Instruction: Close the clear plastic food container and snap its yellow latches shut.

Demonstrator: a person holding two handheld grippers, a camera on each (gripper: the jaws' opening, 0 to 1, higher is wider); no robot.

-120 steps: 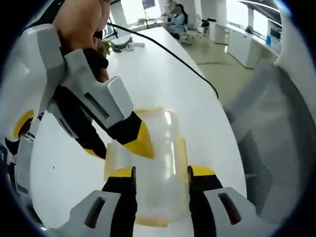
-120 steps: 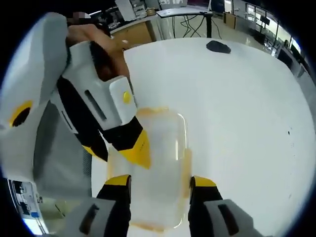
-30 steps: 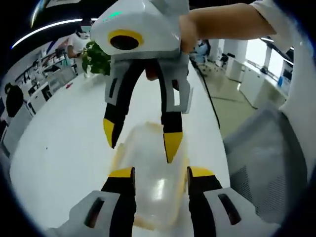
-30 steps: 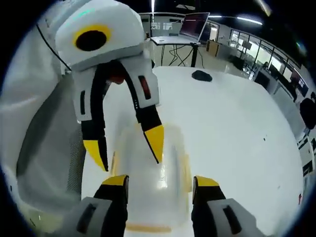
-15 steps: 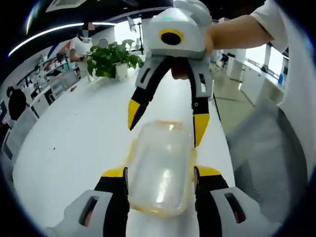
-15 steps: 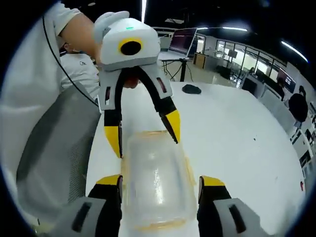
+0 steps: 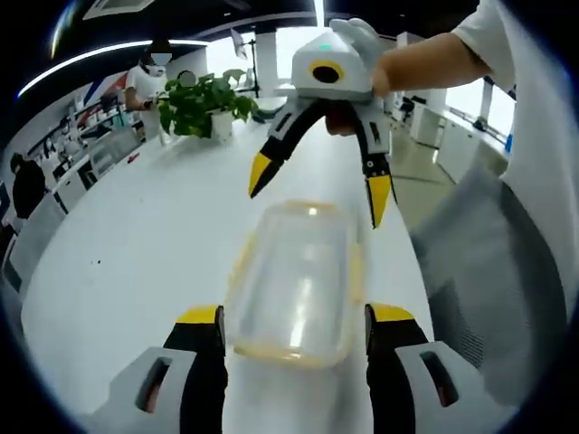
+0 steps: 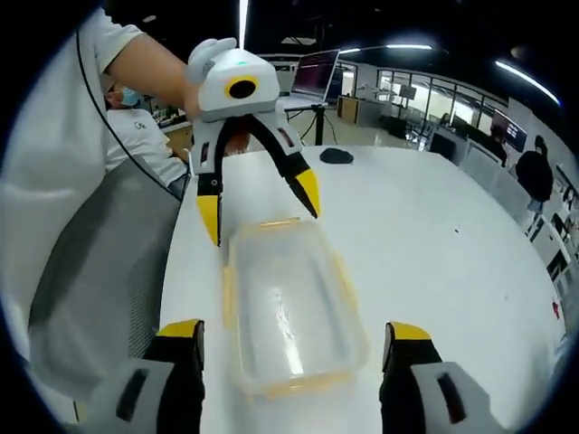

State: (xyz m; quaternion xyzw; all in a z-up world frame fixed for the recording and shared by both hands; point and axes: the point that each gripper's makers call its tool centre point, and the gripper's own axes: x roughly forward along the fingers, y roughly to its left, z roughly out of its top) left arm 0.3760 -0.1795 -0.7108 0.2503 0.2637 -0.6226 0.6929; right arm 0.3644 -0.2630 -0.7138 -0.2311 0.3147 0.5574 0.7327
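The left gripper (image 7: pixel 291 318) points forward with its yellow-tipped jaws spread wide and nothing clamped between them, and the right gripper (image 8: pixel 294 335) faces it with its jaws equally wide apart. Each one appears in the other's view, tilted downward. A bare forearm (image 7: pixel 425 61) in a short white sleeve (image 7: pixel 484 27) leads to the hand (image 7: pixel 360 38) holding the right one.

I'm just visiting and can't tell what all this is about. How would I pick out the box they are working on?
Look at the big white table. Near its edge, next to a grey mesh chair, lies the clear plastic food container, between the left gripper and the right gripper, both open. It is the see-through, rounded box with yellow latches along its rim.
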